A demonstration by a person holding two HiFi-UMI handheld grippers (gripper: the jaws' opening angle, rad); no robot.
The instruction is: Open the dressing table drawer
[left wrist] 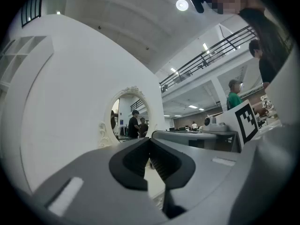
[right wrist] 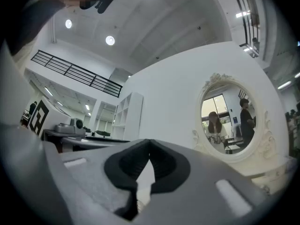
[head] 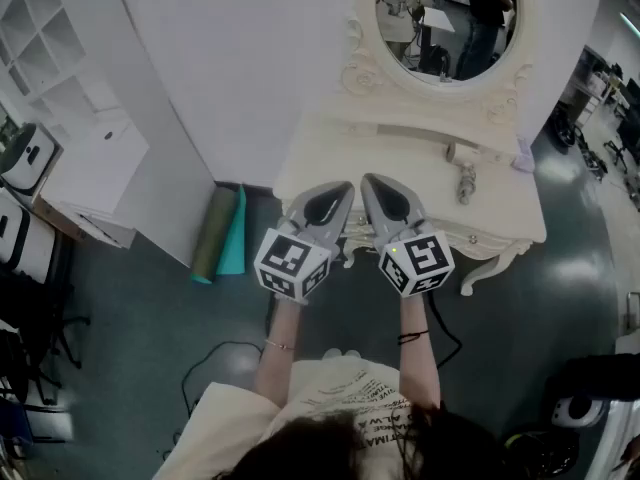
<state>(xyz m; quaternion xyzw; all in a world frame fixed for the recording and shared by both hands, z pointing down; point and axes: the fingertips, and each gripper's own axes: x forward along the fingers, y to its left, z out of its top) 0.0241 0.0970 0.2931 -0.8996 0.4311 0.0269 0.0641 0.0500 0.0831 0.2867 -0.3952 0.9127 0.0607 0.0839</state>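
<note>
The cream dressing table [head: 320, 163] stands against a white wall under its oval mirror [head: 445, 28]. Both grippers hover side by side over the table's front edge, tips nearly touching each other. My left gripper [head: 347, 188] is shut with nothing in it, and my right gripper [head: 368, 181] is shut and empty too. The grippers hide the drawer front beneath them; only the carved apron [head: 485, 240] shows to the right. The left gripper [left wrist: 150, 140] and the right gripper [right wrist: 149, 142] each show closed pads, with the mirror [left wrist: 129, 118] [right wrist: 229, 114] beyond.
A small bottle [head: 465, 183], a round knob-like item [head: 451, 152] and a purple object [head: 523, 156] lie on the tabletop's right side. Rolled green and teal mats [head: 220, 233] lean left of the table. A white shelf unit [head: 60, 78] stands far left. A cable [head: 215, 353] runs across the floor.
</note>
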